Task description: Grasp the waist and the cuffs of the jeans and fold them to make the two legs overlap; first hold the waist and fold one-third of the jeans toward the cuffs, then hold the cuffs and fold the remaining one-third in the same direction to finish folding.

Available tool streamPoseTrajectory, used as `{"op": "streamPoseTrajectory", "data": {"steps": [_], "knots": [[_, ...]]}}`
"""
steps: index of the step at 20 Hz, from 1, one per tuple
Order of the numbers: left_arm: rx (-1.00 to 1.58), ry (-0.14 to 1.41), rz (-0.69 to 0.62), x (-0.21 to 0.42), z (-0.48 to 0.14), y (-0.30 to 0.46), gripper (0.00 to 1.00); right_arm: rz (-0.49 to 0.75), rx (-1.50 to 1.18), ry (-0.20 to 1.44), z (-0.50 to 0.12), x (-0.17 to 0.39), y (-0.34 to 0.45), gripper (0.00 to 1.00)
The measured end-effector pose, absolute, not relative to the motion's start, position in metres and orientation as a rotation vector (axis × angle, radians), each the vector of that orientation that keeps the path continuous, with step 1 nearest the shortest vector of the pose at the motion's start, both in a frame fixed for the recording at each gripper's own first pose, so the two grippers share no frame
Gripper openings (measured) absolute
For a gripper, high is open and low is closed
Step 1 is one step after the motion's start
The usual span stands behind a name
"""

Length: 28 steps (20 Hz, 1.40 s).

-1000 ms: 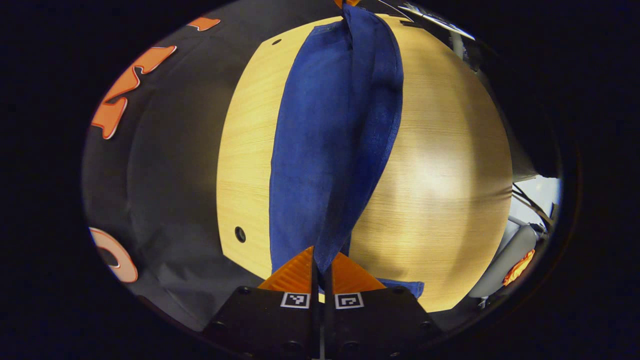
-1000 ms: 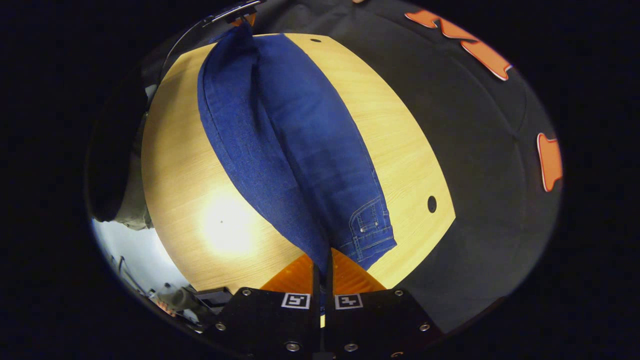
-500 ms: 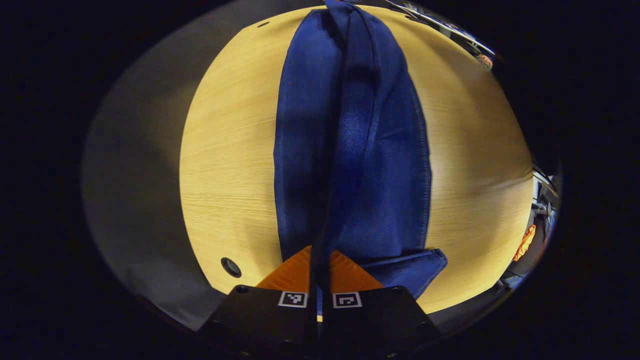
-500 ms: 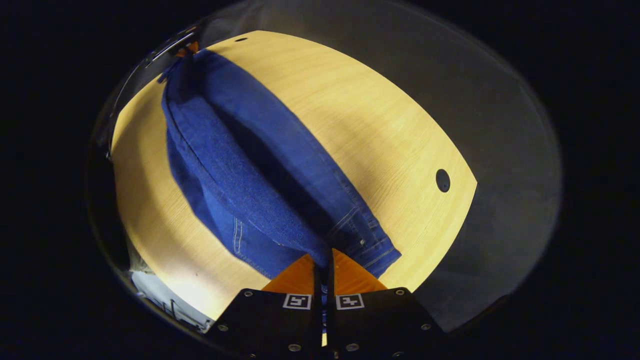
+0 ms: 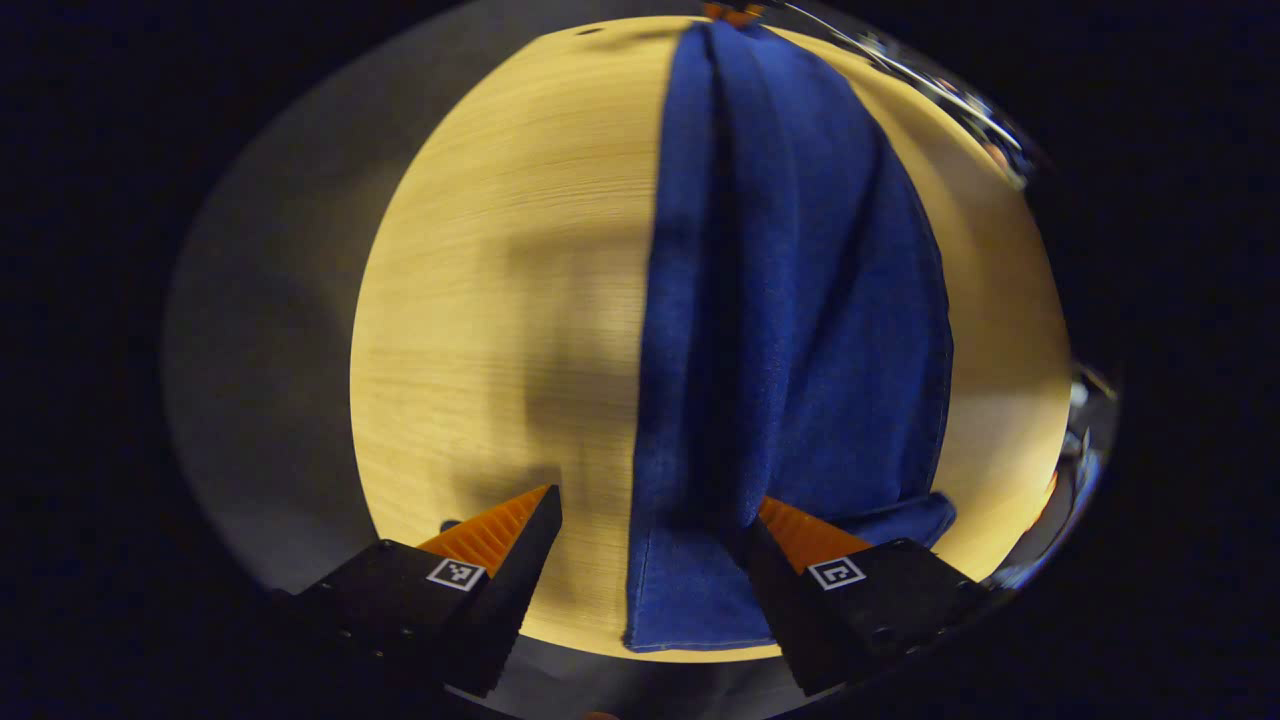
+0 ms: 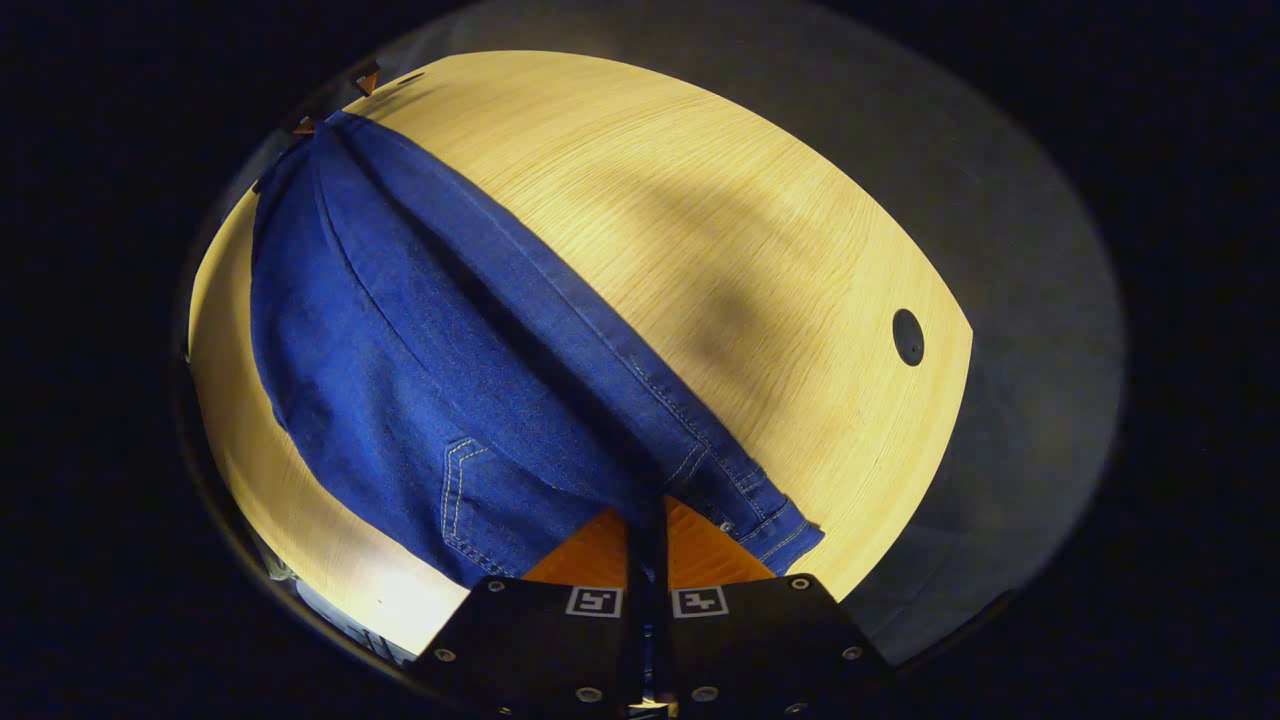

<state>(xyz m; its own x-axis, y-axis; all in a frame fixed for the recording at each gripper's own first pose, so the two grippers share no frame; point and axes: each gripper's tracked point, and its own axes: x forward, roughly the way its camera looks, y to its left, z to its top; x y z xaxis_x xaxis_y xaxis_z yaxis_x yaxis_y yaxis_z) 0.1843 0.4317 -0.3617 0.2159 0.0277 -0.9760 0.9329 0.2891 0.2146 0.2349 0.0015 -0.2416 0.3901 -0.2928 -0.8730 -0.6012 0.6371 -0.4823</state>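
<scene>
Denim jeans point(image 5: 790, 300) between parted jaws

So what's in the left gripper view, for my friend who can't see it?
The left gripper hangs open over blue jeans lying lengthwise on a wooden table. The cloth's near end lies between its spread fingers.

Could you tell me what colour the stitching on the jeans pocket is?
Pale, whitish stitching on dark blue jeans; clearest in right gripper view.
</scene>
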Motion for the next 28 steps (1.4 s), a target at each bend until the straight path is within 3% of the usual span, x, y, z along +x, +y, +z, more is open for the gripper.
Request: {"op": "streamPoseTrajectory", "data": {"steps": [2,5,9,12,15,23,28], "knots": [[1.002,1.152,-0.781,0.184,-0.367,0.429,1.00,0.206,-0.878,1.198,-0.240,0.234,0.002,0.04],[0.976,1.133,-0.747,0.189,-0.367,0.427,1.00,0.111,-0.874,1.154,-0.223,0.244,-0.007,0.20],[0.954,1.155,-0.754,0.185,-0.363,0.415,1.00,0.028,-0.790,0.984,-0.162,0.260,0.013,1.00],[1.053,1.101,-0.781,0.187,-0.340,0.396,1.00,-0.038,-0.741,0.909,-0.117,0.255,0.025,0.99],[1.064,1.070,-0.704,0.196,-0.320,0.391,1.00,-0.056,-0.635,0.836,-0.087,0.235,0.030,0.99],[0.479,0.549,-0.260,0.197,-0.228,0.311,1.00,-0.130,-0.088,0.595,-0.050,0.193,-0.001,0.97],[0.419,0.341,-0.057,0.141,-0.177,0.278,1.00,-0.170,0.114,0.536,-0.042,0.164,-0.033,0.99]]}}
